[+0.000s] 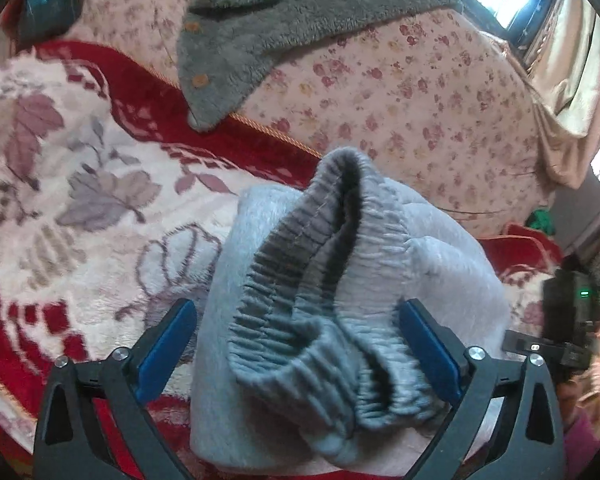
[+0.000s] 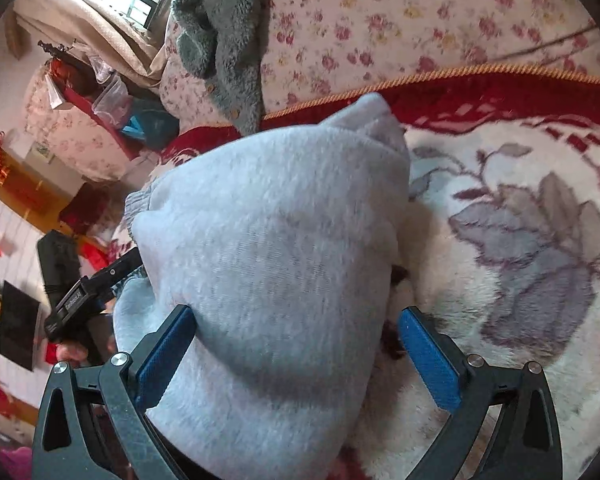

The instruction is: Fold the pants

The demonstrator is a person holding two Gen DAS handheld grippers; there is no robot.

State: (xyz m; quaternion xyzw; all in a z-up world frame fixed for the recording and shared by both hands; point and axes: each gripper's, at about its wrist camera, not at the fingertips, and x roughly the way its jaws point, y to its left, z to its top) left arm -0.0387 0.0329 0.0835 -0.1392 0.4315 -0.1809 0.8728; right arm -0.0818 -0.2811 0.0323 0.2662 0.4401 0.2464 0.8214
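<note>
Pale grey fleece pants point(image 1: 340, 280) bunched on floral plush blanket point(image 1: 80, 200); left gripper point(image 1: 296, 340) and right gripper point(image 2: 296, 340) spread wide astride cloth, gripping nothing, likely released for regrasp.

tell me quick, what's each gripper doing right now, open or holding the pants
Left gripper: open wide, the grey pants waistband lies between its fingers, not clamped.
Right gripper: open wide, pants fabric between its fingers, not clamped.

pants point(image 1: 440, 264) | light grey fleece, elastic waistband | bunched heap | on floral blanket
</note>
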